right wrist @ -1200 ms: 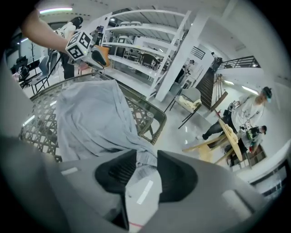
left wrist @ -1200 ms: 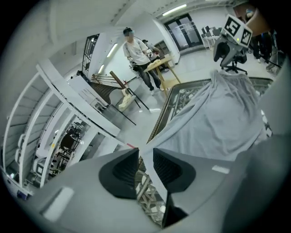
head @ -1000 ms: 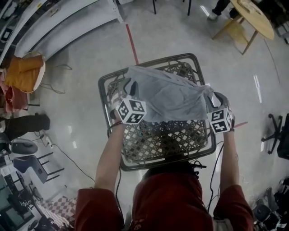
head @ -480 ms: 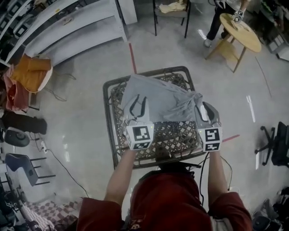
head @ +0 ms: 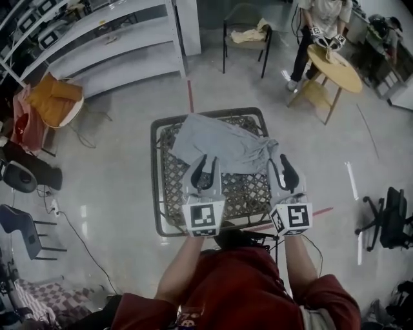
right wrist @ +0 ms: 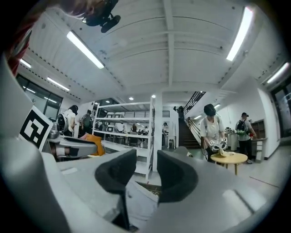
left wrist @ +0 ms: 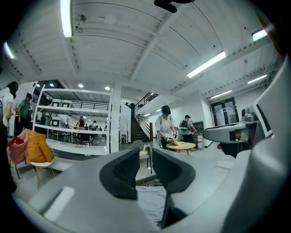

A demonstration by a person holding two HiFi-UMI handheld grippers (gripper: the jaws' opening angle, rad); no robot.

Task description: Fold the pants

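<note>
Your left gripper [head: 205, 166] and right gripper [head: 282, 162] are held out level, side by side, over the 6 o'clock edge of the dark metal lattice worktop [head: 157, 193]. The left one is at about 7 o'clock of the worktop's middle and the right one at about 5 o'clock.

The grey fabric pants [head: 219, 145] lie rumpled across the far half of the lattice, from 11 o'clock round to 2 o'clock. Their near edge is drawn up towards you and meets both grippers, bunching into a gathered corner at the right one.

In the left gripper view, your left gripper [left wrist: 145, 157] has its dark padded fingers [left wrist: 122, 173] drawn close, with only a narrow slit between them. Grey cloth of the pants [left wrist: 150, 200] sits in the lower part of that slit and hangs below it, so the pair has hold of the fabric.

In the right gripper view, your right gripper [right wrist: 147, 159] has its fingers [right wrist: 175, 175] a little further apart. A fold of the pants [right wrist: 136, 200] is caught between them low down, so it is held there too.

Beyond the worktop, white shelving [head: 110, 45] stands at 11 o'clock and an orange cloth [head: 55, 97] lies at 10 o'clock. At 1 o'clock a person [head: 322, 19] stands by a round wooden table [head: 335, 67]. A red tape line [head: 190, 97] runs on the floor at 12 o'clock.
</note>
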